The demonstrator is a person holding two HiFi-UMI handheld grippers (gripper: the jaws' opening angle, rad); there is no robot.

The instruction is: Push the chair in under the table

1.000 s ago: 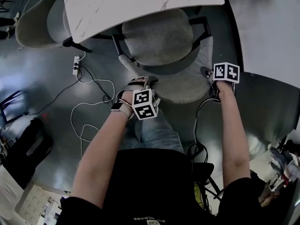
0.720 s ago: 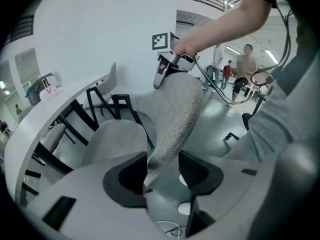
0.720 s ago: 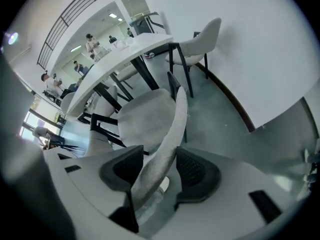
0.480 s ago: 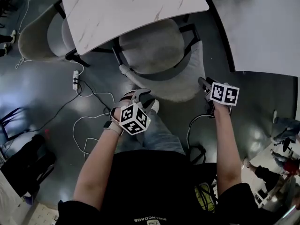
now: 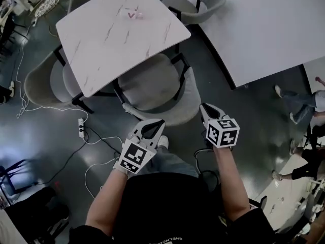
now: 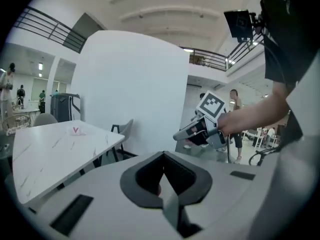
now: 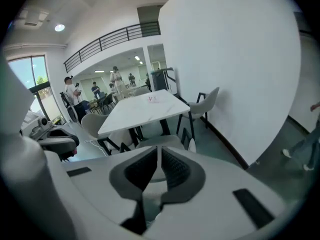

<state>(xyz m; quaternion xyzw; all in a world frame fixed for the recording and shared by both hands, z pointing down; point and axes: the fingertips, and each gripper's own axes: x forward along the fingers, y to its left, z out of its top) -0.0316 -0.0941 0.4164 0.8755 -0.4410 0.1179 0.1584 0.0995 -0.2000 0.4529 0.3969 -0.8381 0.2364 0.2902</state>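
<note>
left gripper (image 5: 152,125): jaws pressed together, nothing between them. right gripper (image 5: 205,109): jaws closing, only a thin slit showing in its own view, nothing in it. both sit low centre in the head view, pointing up-frame at the chair back; neither touches it.

grey upholstered chair with black frame (image 5: 147,88): centre of frame. front of seat lies under the lower edge of the white marble-veined square table (image 5: 122,34); rear of seat and the curved backrest stand out toward the person. judgement: chair reads as mostly in, and the table's leg frame probably limits how far it goes. empty pinched jaws fit a push with the tips, not a grip, so none is needed here.

outward: second grey chair (image 5: 38,80) tucked at the table's left side, third (image 5: 203,4) at its upper right. large white partition (image 5: 269,29) fills the upper right. white power strip (image 5: 81,127) with cable on the dark floor at left, off the chair's path.
</note>
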